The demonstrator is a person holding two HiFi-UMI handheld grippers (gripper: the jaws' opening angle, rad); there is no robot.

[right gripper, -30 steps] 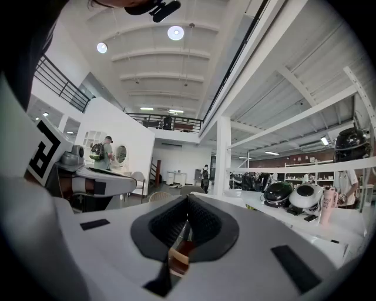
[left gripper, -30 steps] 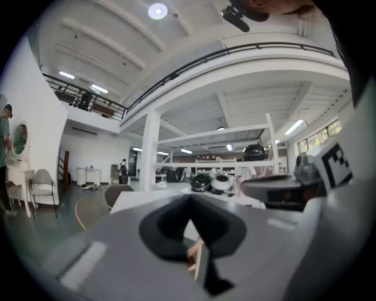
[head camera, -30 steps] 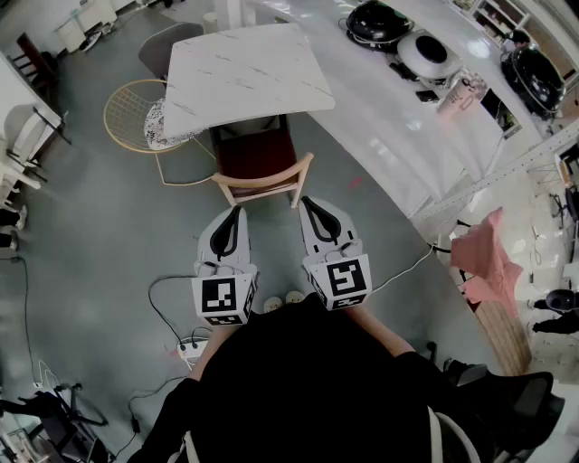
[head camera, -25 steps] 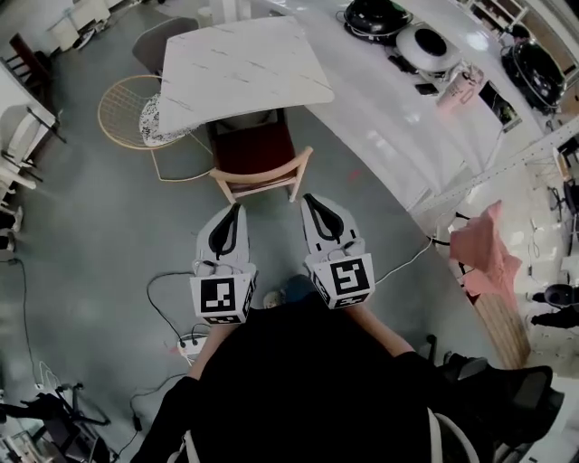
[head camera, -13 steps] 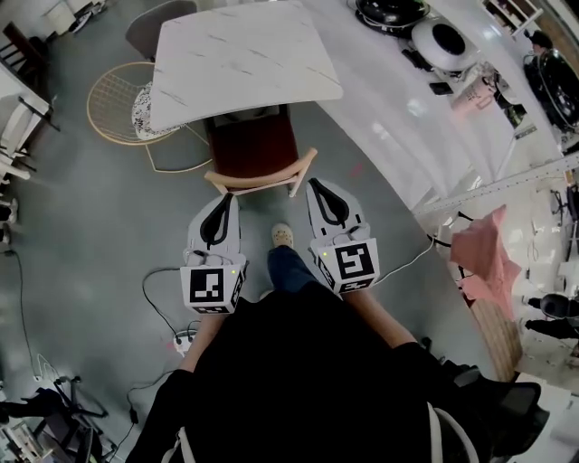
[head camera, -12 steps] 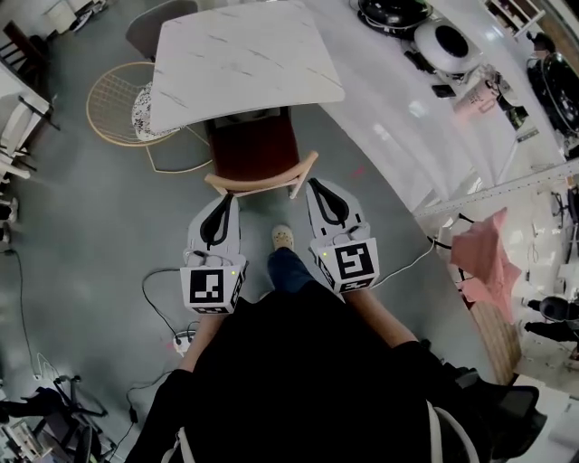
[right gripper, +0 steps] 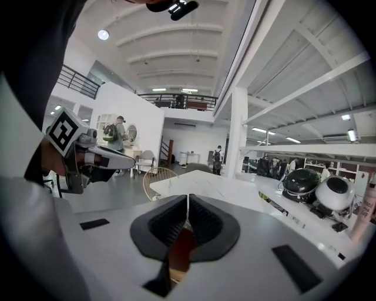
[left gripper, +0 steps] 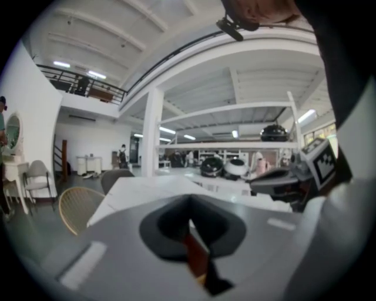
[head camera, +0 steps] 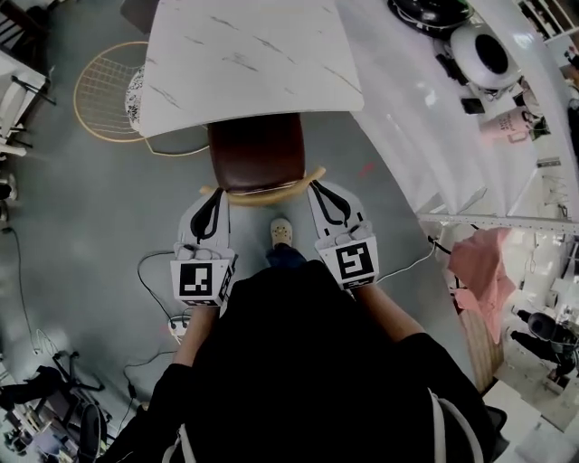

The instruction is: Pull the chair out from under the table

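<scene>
The chair (head camera: pixel 256 152) has a dark red-brown seat and a curved pale wooden backrest (head camera: pixel 264 193). Its seat is partly under the white marble table (head camera: pixel 244 54). My left gripper (head camera: pixel 216 193) is shut and empty, its tip by the backrest's left end. My right gripper (head camera: pixel 318 188) is shut and empty by the right end. Whether either tip touches the wood I cannot tell. In the left gripper view the closed left gripper (left gripper: pixel 189 204) shows a sliver of the chair (left gripper: pixel 197 258) below. The right gripper view shows the closed right gripper (right gripper: pixel 187 206) above a chair sliver (right gripper: pixel 180 250), with the table (right gripper: pixel 205 183) beyond.
A gold wire chair (head camera: pixel 101 86) stands left of the table. A long white counter (head camera: pixel 407 99) with round black appliances (head camera: pixel 432 11) runs along the right. A power strip and cables (head camera: pixel 176 325) lie on the floor at the left. The person's shoe (head camera: pixel 281 231) is behind the chair.
The person has stepped closer and both shut grippers have moved forward and lower, from behind the chair to the two ends of its backrest. The chair still sits at the table.
</scene>
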